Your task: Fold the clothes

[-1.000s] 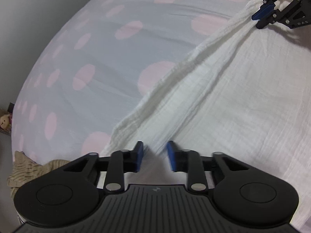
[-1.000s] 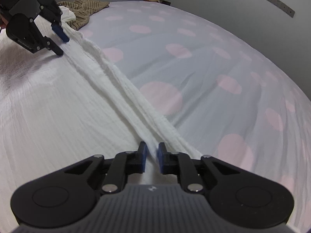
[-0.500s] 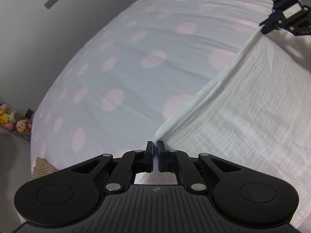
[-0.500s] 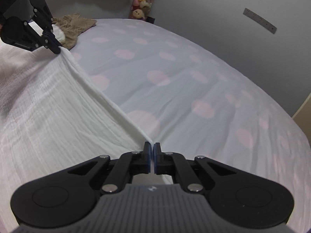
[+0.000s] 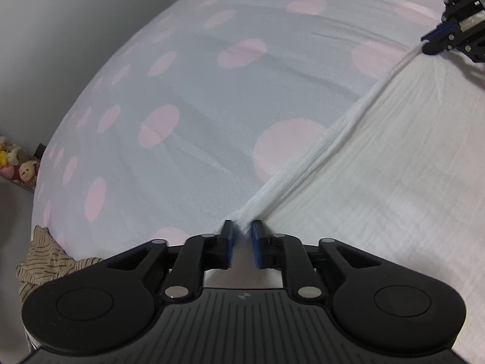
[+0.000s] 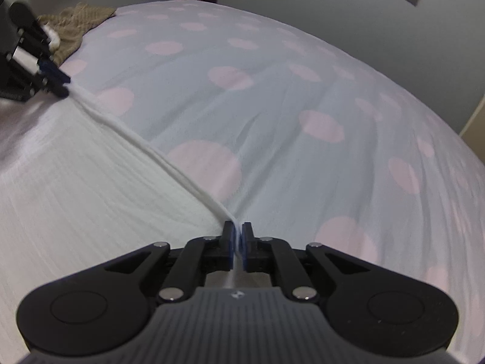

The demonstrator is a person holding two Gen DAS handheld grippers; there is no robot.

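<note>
A white crinkled cloth (image 5: 379, 163) lies on the bed, its long edge bunched into a taut ridge between the two grippers. My left gripper (image 5: 242, 233) has its blue pads slightly parted around one end of that edge, the cloth still between them. My right gripper (image 6: 238, 233) is shut on the other end of the cloth (image 6: 91, 182). The right gripper also shows in the left wrist view (image 5: 433, 41) at the far right. The left gripper also shows in the right wrist view (image 6: 57, 82) at the far left.
The bed has a pale blue sheet with pink dots (image 5: 188, 91). A tan striped garment (image 5: 45, 261) lies at the bed's corner, also in the right wrist view (image 6: 75, 21). Stuffed toys (image 5: 18, 163) sit on the floor by the grey wall.
Both grippers closed on the cloth edge, lifted it, then came lower over the bed. The left gripper's pads have parted a little since half a second ago.
</note>
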